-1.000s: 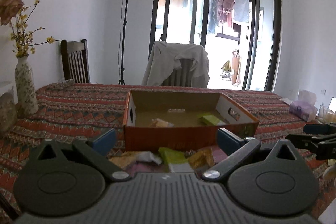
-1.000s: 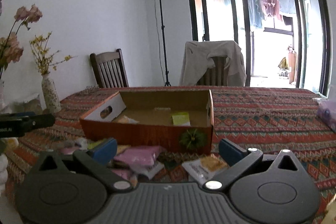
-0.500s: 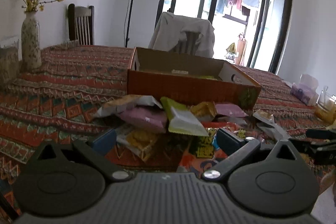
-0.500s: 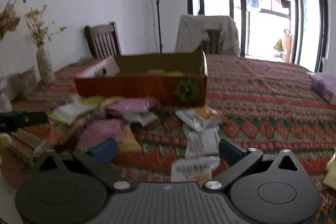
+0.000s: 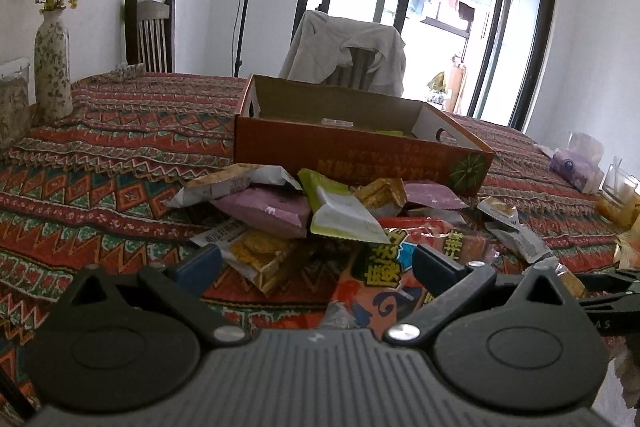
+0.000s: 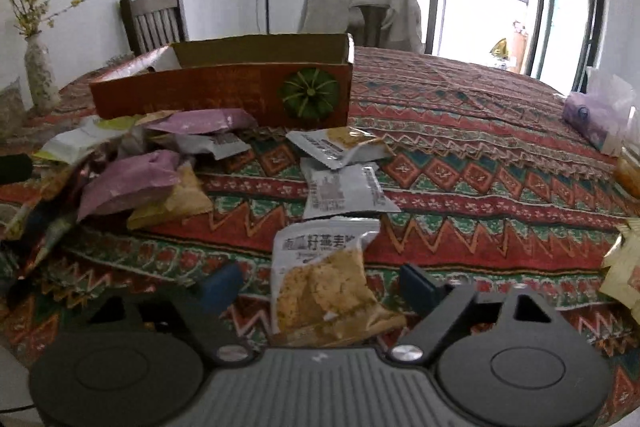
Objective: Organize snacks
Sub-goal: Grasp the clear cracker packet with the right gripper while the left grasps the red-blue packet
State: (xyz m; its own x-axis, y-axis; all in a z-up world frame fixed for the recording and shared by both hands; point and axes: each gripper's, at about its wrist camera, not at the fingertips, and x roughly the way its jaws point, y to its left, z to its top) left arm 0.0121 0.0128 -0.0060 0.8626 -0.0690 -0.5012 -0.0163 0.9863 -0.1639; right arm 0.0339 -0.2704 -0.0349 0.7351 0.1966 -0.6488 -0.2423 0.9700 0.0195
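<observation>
An open orange cardboard box [image 5: 360, 151] [image 6: 220, 95] stands mid-table with a few snacks inside. A heap of snack packets lies in front of it: pink [image 5: 264, 209], green-white [image 5: 340, 211], and a big red bag [image 5: 400, 267]. My left gripper [image 5: 316, 267] is open low over this heap, above a yellow cracker packet [image 5: 256, 255] and the red bag. My right gripper [image 6: 320, 287] straddles a white cracker packet [image 6: 320, 279]. Its jaws are closing, and a gap still shows between each pad and the packet. Two more white packets [image 6: 344, 187] lie just beyond it.
A patterned cloth [image 6: 460, 155] covers the table. A flower vase [image 5: 50, 67] stands at the far left, with a tissue pack [image 5: 576, 171] and a glass [image 5: 620, 183] at the right edge. Behind the table are a wooden chair [image 5: 150, 35] and a chair draped with a jacket [image 5: 348, 47].
Both views have tipped down toward the table and come closer to the snacks. The right gripper's jaws have narrowed, and the white cracker packet now lies between them.
</observation>
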